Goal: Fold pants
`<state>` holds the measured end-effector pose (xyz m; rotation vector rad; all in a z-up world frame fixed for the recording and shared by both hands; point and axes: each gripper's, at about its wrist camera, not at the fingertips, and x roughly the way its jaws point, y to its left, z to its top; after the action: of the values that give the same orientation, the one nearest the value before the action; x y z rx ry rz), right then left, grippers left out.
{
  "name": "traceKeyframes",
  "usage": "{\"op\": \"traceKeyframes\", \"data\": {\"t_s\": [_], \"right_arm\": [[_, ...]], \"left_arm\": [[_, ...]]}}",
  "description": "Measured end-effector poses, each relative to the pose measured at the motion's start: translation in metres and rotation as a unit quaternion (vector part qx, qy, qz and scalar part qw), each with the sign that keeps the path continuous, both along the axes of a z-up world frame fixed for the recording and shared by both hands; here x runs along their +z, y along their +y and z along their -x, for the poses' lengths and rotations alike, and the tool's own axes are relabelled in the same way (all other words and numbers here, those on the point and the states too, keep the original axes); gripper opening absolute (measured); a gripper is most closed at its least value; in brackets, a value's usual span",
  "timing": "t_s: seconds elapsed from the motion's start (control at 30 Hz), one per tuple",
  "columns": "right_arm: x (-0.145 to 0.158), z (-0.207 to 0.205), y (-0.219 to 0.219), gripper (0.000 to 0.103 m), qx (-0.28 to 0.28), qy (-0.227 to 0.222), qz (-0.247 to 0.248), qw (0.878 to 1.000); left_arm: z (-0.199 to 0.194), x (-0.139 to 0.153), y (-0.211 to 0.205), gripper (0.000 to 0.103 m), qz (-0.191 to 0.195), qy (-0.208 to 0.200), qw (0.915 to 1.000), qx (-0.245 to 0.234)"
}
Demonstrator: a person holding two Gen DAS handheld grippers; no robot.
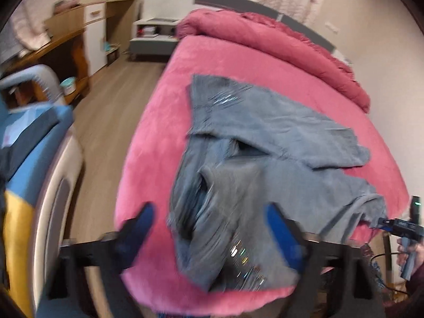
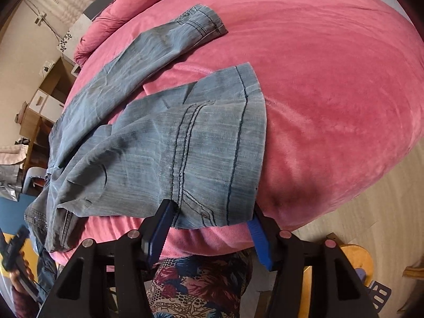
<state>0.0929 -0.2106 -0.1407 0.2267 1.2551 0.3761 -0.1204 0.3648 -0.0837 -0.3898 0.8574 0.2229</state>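
Both grippers, left (image 1: 212, 228) and right (image 2: 209, 225), stand half open around the pants (image 2: 159, 145), not pinching yet. Next, squeeze and lift.

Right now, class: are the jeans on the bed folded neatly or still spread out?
Spread out, not folded. The jeans lie rumpled across the pink bed, with both legs splayed apart and one hem hanging near the bed's edge.

Grey denim pants (image 2: 148, 137) — crumpled, legs splayed.
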Motion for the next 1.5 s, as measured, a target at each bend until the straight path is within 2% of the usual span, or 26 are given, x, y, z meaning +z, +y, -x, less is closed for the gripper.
{"op": "traceKeyframes", "data": {"t_s": [0.07, 0.13, 0.17, 0.23, 0.3, 0.33, 0.4, 0.43, 0.53, 0.6, 0.67, 0.7, 0.73, 0.77, 0.83, 0.93, 1.0, 1.03, 1.1, 1.17, 1.23, 1.3, 1.33, 1.37, 1.43, 1.5], "right_arm": [[0.001, -0.001, 0.005, 0.053, 0.004, 0.0, 0.012, 1.0], [0.001, -0.002, 0.011, 0.053, 0.005, 0.0, 0.024, 1.0], [0.001, -0.003, 0.012, 0.052, 0.004, 0.002, 0.028, 1.0], [0.002, -0.005, 0.015, 0.051, 0.003, 0.004, 0.035, 0.999], [0.002, -0.006, 0.018, 0.051, 0.004, 0.006, 0.043, 0.999], [0.002, -0.007, 0.018, 0.051, 0.004, 0.008, 0.046, 0.999], [0.001, -0.009, 0.019, 0.051, 0.002, 0.013, 0.051, 0.999], [0.0, -0.011, 0.02, 0.051, 0.0, 0.016, 0.058, 0.998], [0.01, -0.012, 0.023, 0.039, -0.013, -0.006, 0.096, 0.995], [0.018, -0.013, 0.018, 0.039, -0.032, -0.009, 0.089, 0.995], [0.024, -0.015, 0.017, 0.039, -0.03, -0.009, 0.094, 0.995], [0.027, -0.015, 0.019, 0.039, -0.025, -0.011, 0.1, 0.995], [0.028, -0.016, 0.02, 0.039, -0.019, -0.008, 0.101, 0.995], [0.03, -0.016, 0.024, 0.039, -0.015, -0.007, 0.104, 0.994], [0.03, -0.016, 0.03, 0.039, -0.006, -0.008, 0.113, 0.994], [0.023, -0.014, 0.032, 0.045, -0.006, 0.004, 0.102, 0.995], [0.021, -0.011, 0.029, 0.048, -0.009, 0.005, 0.09, 0.996], [0.018, -0.01, 0.028, 0.055, -0.009, 0.008, 0.075, 0.997], [0.013, -0.01, 0.029, 0.058, -0.008, 0.014, 0.065, 0.998], [0.007, -0.013, 0.029, 0.058, -0.014, 0.013, 0.066, 0.998], [0.0, -0.017, 0.03, 0.058, -0.021, 0.015, 0.047, 0.999], [-0.005, -0.022, 0.035, 0.056, -0.015, 0.017, 0.04, 0.999], [-0.005, -0.023, 0.038, 0.036, -0.009, 0.017, 0.033, 0.999], [-0.004, -0.024, 0.042, 0.026, 0.001, 0.015, 0.03, 0.999], [0.004, -0.022, 0.048, 0.014, 0.016, 0.004, 0.052, 0.999], [0.022, -0.018, 0.044, 0.013, 0.025, -0.005, 0.036, 0.999]], "left_arm": [[-0.012, 0.001, -0.001, 0.068, 0.028, -0.004, 0.9984, -0.049], [-0.023, -0.005, -0.005, 0.045, 0.071, 0.012, 0.9915, -0.108], [-0.027, -0.009, -0.009, 0.04, 0.077, 0.028, 0.9877, -0.133], [-0.026, -0.014, -0.014, 0.039, 0.079, 0.05, 0.981, -0.17], [-0.019, -0.013, -0.021, 0.036, 0.061, 0.068, 0.9723, -0.215], [-0.015, -0.012, -0.024, 0.026, 0.054, 0.074, 0.9699, -0.226], [-0.006, -0.007, -0.028, 0.006, 0.006, 0.093, 0.9651, -0.245], [-0.003, -0.005, -0.025, 0.006, 0.007, 0.093, 0.9649, -0.246], [0.008, -0.005, -0.011, 0.006, 0.001, 0.106, 0.9669, -0.232], [0.012, -0.008, -0.005, 0.007, 0.001, 0.111, 0.9683, -0.224], [0.015, -0.006, 0.005, 0.01, 0.02, 0.088, 0.9736, -0.21], [0.016, -0.006, 0.009, 0.021, 0.025, 0.084, 0.9738, -0.21], [0.015, -0.006, 0.011, 0.039, 0.024, 0.087, 0.9727, -0.214], [0.013, -0.006, 0.012, 0.045, 0.019, 0.088, 0.9727, -0.214], [0.006, -0.006, 0.012, 0.051, 0.023, 0.089, 0.9696, -0.227], [-0.007, -0.006, 0.01, 0.06, 0.003, 0.088, 0.9661, -0.243], [-0.018, -0.013, 0.008, 0.058, 0.012, 0.095, 0.9618, -0.256], [-0.021, -0.016, 0.009, 0.056, 0.029, 0.1, 0.9597, -0.261], [-0.029, -0.023, 0.006, 0.052, 0.084, 0.098, 0.9515, -0.279], [-0.031, -0.022, 0.004, 0.03, 0.103, 0.091, 0.9496, -0.282], [-0.03, -0.016, 0.006, 0.014, 0.106, 0.073, 0.9549, -0.268], [-0.028, -0.006, 0.02, 0.007, 0.102, 0.058, 0.9677, -0.223], [-0.027, -0.002, 0.028, 0.005, 0.1, 0.054, 0.973, -0.201], [-0.025, 0.001, 0.035, 0.005, 0.104, 0.049, 0.9763, -0.183], [-0.016, 0.012, 0.058, 0.005, 0.118, 0.035, 0.9835, -0.133], [-0.008, 0.022, 0.069, 0.004, 0.126, 0.026, 0.9859, -0.107]]}}
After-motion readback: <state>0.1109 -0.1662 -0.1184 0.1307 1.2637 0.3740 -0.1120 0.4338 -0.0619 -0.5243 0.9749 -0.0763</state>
